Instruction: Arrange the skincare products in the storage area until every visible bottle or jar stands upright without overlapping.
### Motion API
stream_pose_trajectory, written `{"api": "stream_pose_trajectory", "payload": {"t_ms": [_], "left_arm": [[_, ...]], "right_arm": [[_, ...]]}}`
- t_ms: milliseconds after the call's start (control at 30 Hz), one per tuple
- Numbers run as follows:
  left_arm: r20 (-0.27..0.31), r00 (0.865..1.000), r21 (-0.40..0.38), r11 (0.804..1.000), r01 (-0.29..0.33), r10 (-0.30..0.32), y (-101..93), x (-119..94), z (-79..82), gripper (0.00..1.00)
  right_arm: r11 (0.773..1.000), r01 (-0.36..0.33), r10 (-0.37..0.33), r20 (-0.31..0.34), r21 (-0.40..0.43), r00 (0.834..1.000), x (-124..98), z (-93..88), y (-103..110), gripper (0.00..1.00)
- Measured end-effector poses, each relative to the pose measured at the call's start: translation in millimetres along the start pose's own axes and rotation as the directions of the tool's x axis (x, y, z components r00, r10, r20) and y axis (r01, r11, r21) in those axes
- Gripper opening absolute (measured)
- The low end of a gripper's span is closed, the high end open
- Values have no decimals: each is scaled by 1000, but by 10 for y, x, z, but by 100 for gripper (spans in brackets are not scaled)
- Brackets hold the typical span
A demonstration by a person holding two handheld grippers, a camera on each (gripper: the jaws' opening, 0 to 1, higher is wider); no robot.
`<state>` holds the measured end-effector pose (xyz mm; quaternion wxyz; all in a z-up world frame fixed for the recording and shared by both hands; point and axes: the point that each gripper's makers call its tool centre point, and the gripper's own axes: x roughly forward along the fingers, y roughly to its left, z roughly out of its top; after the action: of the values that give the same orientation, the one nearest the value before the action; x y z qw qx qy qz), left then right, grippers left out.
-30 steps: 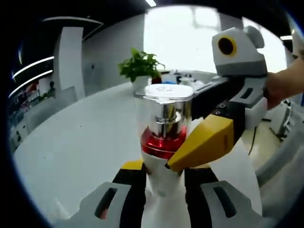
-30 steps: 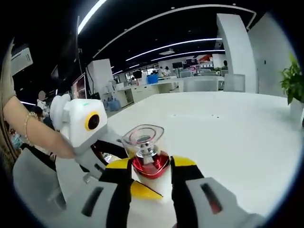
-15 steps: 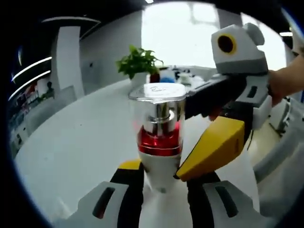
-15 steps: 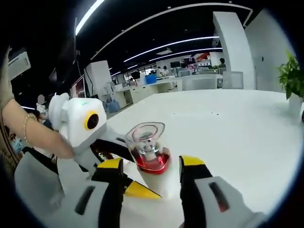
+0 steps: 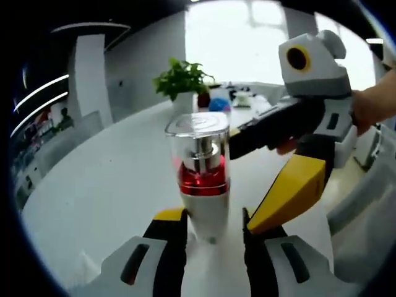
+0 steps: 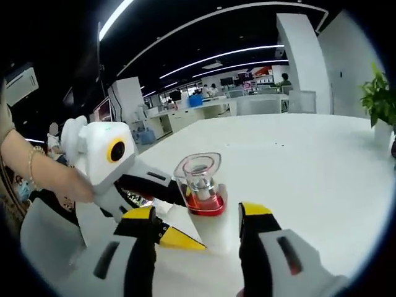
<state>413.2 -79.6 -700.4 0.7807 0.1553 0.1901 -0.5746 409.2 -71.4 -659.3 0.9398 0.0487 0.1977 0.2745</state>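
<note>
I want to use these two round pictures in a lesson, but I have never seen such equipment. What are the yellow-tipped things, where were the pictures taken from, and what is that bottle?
There is no robot here. A person holds a hand-held gripper in each hand, a two-jaw clamp with yellow tips. A small camera rides on each, so each picture looks forward along its own jaws.

In the left gripper view, the left hand-held gripper is shut on a white bottle with a red collar and a clear cap, holding it upright. The right hand-held gripper reaches in from the right.

The right gripper view shows the same bottle between the open jaws of the right hand-held gripper, which do not touch it. Behind lie a white table and a potted plant.
</note>
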Motion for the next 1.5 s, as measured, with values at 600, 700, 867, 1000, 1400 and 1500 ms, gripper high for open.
{"api": "stream_pose_trajectory", "payload": {"t_ms": [600,700,867,1000,1400,1500], "left_arm": [[-5,995,9,995,99,-99,29,46,5,24],[-8,994,14,994,109,-109,16,46,9,24],[-12,992,20,992,128,-127,7,41,12,24],[-21,989,27,989,144,-143,-11,27,14,24],[-56,991,19,992,125,-124,-22,-64,-35,32],[-59,993,8,994,106,-105,-11,-158,-51,33]], "right_arm": [[992,11,-18,53,128,998,-5,28,71,55],[992,13,-20,50,128,999,-5,16,71,55],[991,15,-21,49,131,999,-10,13,80,55],[991,15,-22,52,130,998,-14,10,116,56],[996,31,-32,18,89,999,-72,-58,132,60],[996,32,-34,19,88,999,-100,-62,146,60]]}}
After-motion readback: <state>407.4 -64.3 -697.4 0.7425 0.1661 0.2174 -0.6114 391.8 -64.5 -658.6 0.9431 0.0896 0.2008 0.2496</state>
